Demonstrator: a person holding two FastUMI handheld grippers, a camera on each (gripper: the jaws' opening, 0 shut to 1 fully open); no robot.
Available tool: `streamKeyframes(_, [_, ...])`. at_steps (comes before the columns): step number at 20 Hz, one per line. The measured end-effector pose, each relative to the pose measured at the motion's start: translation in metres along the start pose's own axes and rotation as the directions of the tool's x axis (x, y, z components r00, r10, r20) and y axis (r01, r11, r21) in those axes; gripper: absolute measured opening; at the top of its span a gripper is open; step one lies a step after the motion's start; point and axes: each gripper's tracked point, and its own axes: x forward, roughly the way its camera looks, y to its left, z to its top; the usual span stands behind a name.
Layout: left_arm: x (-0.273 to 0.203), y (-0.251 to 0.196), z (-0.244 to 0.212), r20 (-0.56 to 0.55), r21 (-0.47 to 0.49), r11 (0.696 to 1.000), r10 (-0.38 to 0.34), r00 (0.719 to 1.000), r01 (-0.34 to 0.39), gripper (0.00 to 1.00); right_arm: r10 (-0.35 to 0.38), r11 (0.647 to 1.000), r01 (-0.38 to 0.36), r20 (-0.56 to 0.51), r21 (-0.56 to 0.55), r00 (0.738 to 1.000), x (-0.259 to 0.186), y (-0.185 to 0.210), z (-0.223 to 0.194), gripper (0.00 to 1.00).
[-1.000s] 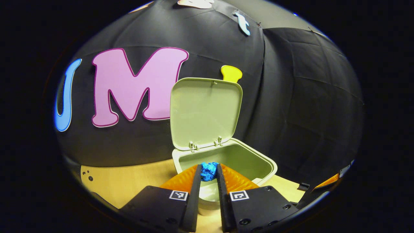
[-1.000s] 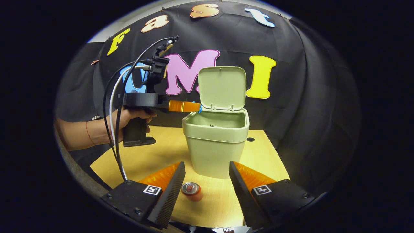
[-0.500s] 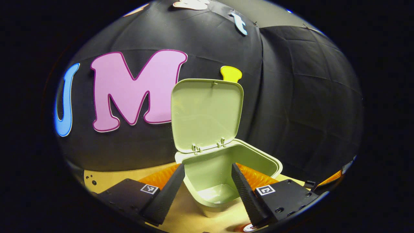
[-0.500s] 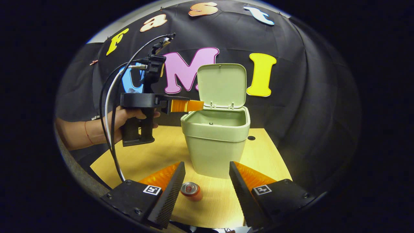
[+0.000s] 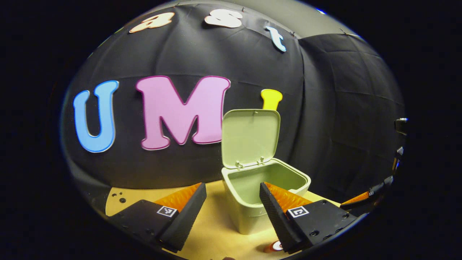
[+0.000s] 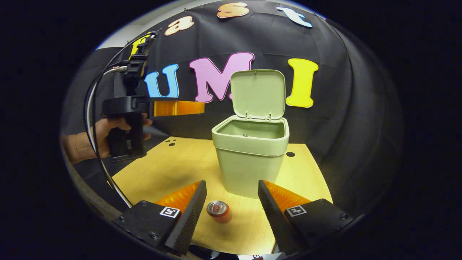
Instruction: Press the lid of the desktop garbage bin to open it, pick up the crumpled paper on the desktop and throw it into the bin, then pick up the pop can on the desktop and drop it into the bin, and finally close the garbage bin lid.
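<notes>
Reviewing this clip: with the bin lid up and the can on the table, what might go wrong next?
1. The pop can stands upright between the open right hand-held gripper fingers; an off-centre close may tip it.
2. The bin stands just behind the can, so pushing forward might nudge it.
3. The raised lid could be knocked shut during the drop.

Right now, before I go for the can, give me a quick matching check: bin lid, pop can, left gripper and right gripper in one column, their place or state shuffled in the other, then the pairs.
Things:
1. bin lid
2. pop can
3. left gripper
4. right gripper

States:
A. open, low over the table with the can in front of its fingers
B. swung up, standing behind the bin's mouth
C. open and empty, held in the air to one side of the garbage bin
D. on the table in front of the bin

Pairs: 1-B, 2-D, 3-C, 4-A
</notes>
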Motion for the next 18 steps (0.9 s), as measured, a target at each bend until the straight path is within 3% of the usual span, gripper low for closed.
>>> streamKeyframes(10, [-0.107,0.049,-0.040,-0.051,-0.059,0.978,0.198,0.979,-0.201,0.95,0.127,0.988,-0.133,-0.081,-0.077,0.989,0.023,0.025,-0.024,0.90])
streamKeyframes(18, [-0.160,0.072,-0.079,-0.132,-0.085,0.946,0.300,0.945,-0.312,0.96,0.143,0.974,-0.173,-0.200,-0.145,0.969,0.059,0.032,-0.078,0.94])
